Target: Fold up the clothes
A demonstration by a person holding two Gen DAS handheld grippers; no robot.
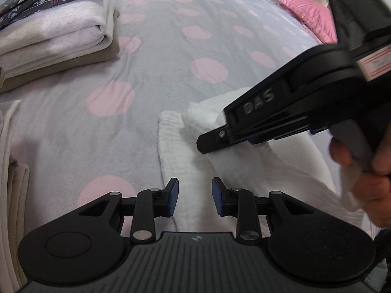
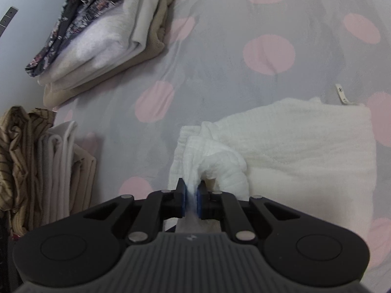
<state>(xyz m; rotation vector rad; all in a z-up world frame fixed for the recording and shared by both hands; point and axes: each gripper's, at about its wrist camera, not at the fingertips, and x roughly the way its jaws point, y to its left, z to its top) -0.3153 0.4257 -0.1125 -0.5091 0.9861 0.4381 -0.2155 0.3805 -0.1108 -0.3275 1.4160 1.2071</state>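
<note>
A white crinkled garment lies partly folded on the bed, over a grey blanket with pink dots. The right gripper has its blue pads pressed together on a bunched fold at the garment's left edge, with cloth running between the pads and back under the tool. A small care label sticks out from the garment's far edge.

The left gripper hovers just above the near strip of the same garment, its fingers apart with nothing between them. From that side the right tool shows as a black body reaching in over the cloth, the person's right hand wrapped round its handle.

At the far left of the bed sits a stack of folded clothes, a dark floral piece on top. Nearer, at the left edge, another folded pile lies beside a crumpled striped tan garment. A pink pillow rests at the bed's far right corner.
</note>
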